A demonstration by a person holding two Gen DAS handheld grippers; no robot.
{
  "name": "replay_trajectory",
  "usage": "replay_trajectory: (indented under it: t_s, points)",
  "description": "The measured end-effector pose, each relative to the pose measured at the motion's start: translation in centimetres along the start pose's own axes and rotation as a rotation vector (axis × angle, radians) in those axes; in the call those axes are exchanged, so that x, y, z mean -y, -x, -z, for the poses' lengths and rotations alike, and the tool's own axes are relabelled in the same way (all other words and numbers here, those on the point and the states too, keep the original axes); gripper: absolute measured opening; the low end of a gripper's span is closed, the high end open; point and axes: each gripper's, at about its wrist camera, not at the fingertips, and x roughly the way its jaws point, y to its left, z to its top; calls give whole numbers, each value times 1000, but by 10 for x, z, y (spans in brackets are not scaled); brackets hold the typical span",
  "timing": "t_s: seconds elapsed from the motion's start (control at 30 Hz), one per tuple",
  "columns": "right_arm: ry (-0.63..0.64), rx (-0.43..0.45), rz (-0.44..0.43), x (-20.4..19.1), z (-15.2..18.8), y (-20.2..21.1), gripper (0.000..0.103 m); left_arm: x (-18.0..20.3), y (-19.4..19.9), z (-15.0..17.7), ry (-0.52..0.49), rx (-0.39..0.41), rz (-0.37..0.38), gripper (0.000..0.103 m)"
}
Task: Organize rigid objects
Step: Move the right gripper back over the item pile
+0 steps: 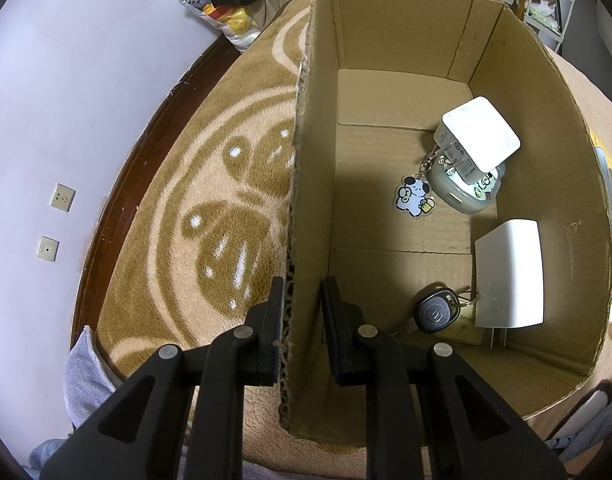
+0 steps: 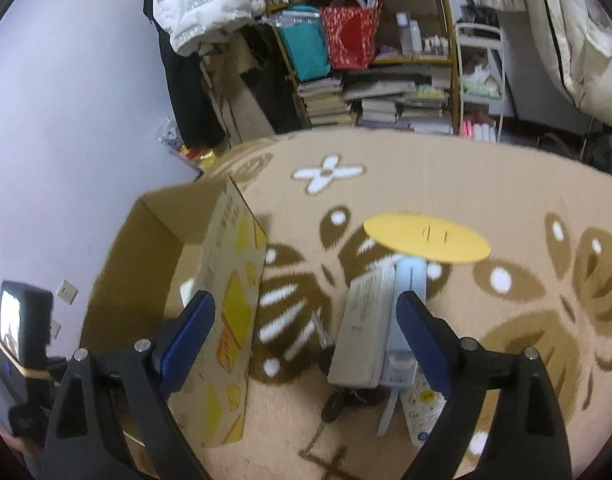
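My left gripper (image 1: 304,320) is shut on the left wall of the open cardboard box (image 1: 306,184), one finger on each side of the wall. Inside the box lie a white charger cube (image 1: 482,136) on a round tin (image 1: 462,194), a cartoon dog keychain (image 1: 414,196), a white plug adapter (image 1: 510,276) and a black car key (image 1: 434,312). My right gripper (image 2: 306,316) hangs open above the blanket, right of the box (image 2: 230,300). Below its fingers lie a beige flat case (image 2: 366,324), a pale blue item (image 2: 406,320) and a black key (image 2: 338,400). Nothing is held.
A yellow disc (image 2: 426,236) lies beyond the beige case on the tan patterned blanket (image 2: 506,200). A white sticker-covered item (image 2: 422,408) lies near my right finger. Shelves with books (image 2: 378,100) stand behind. The white wall (image 1: 66,100) runs along the left.
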Motion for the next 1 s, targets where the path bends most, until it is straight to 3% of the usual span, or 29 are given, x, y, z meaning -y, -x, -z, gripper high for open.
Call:
replay_trajectory:
  t_s: [0.43, 0.67, 1.0]
  points:
    - [-16, -54, -16, 22, 32, -20, 96, 1, 0, 0, -9, 2, -5, 18]
    - [-72, -50, -22, 36, 38, -22, 73, 2, -1, 0, -13, 2, -9, 18]
    - [-59, -51, -22, 36, 36, -22, 65, 2, 0, 0, -14, 2, -10, 18]
